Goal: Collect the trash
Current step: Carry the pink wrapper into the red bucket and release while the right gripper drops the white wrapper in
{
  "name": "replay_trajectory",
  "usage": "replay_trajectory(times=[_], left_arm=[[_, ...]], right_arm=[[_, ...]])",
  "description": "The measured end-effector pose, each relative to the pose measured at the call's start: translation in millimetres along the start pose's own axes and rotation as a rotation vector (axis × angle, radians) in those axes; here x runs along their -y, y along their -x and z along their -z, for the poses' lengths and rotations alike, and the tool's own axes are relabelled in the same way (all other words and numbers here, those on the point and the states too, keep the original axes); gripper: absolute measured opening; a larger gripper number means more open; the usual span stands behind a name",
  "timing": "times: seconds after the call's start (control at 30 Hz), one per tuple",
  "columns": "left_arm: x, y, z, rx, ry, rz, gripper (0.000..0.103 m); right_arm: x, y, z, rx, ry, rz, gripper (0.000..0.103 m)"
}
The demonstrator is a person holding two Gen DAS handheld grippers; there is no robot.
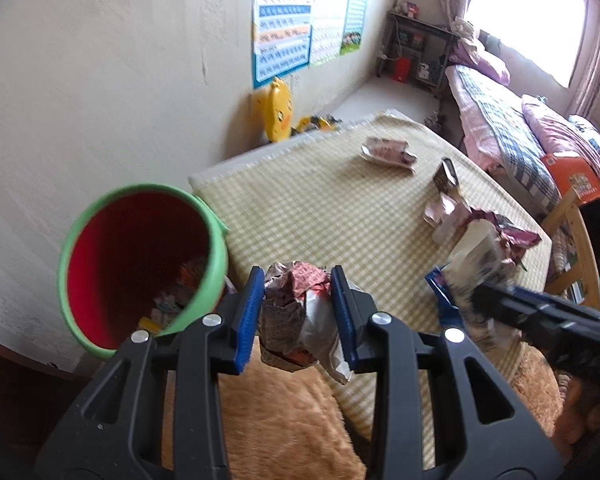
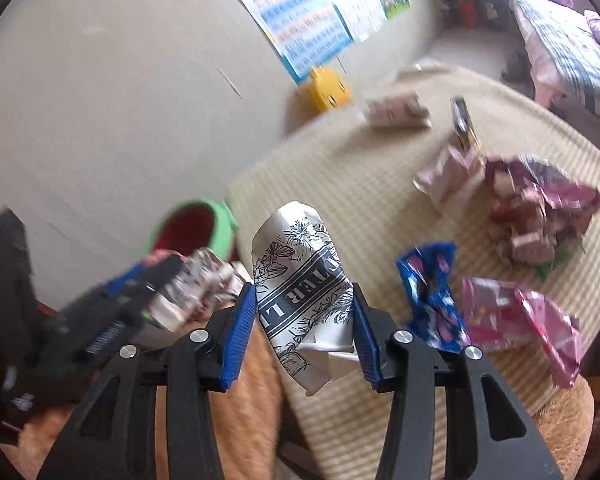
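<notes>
**Both grippers carry trash above the mat**

The left hand-held gripper (image 1: 298, 312) pinches a crumpled wrapper (image 1: 296, 316) beside the green bin (image 1: 216, 264). The right hand-held gripper (image 2: 304, 320) clamps a white printed packet (image 2: 300, 280). More wrappers (image 2: 540, 200) lie on the checked mat (image 2: 340, 184).

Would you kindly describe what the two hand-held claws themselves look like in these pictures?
Both look alike. The left claw has a black plastic frame of two angular arms with triangular cut-outs, round silver pivot bolts, and two flat fingers faced with ribbed blue pads. The right claw shows the same black arms, silver bolts and blue ribbed pads. No cables or sleeves are visible; any marking is too blurred to read.
</notes>
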State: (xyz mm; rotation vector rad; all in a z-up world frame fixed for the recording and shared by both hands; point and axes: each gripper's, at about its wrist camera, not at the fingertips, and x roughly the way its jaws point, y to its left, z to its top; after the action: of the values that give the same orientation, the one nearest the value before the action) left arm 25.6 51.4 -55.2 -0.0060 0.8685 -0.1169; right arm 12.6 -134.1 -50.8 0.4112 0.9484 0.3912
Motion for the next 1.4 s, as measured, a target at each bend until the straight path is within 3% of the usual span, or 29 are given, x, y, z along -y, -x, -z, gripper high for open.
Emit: replay_trajectory(times=[0.23,0.57,0.83,1.4], left_arm=[[-25.9,15.1,-12.6,0.049,0.04,-0.044,0.033],[-66.9,23.9,-15.7,0.071,0.124,-0.088,0.032],[-98.4,20.3,-10.5,0.061,0.177,-0.136,0.032],[-153.6,-4.0,6.4,0.0,0.286,-0.203,0.032]], right_arm=[[-40.3,7.9,-24.0,0.053,0.081,-0.065,0.045],[-99.7,-11.4,-44.8,0.051,0.162,-0.153,0.045],[-129.1,-52.6,-44.4,-0.007,0.215,-0.147,0.045],[-150.8,-113.1,-34.7,-0.106,0.266,-0.119,0.045]])
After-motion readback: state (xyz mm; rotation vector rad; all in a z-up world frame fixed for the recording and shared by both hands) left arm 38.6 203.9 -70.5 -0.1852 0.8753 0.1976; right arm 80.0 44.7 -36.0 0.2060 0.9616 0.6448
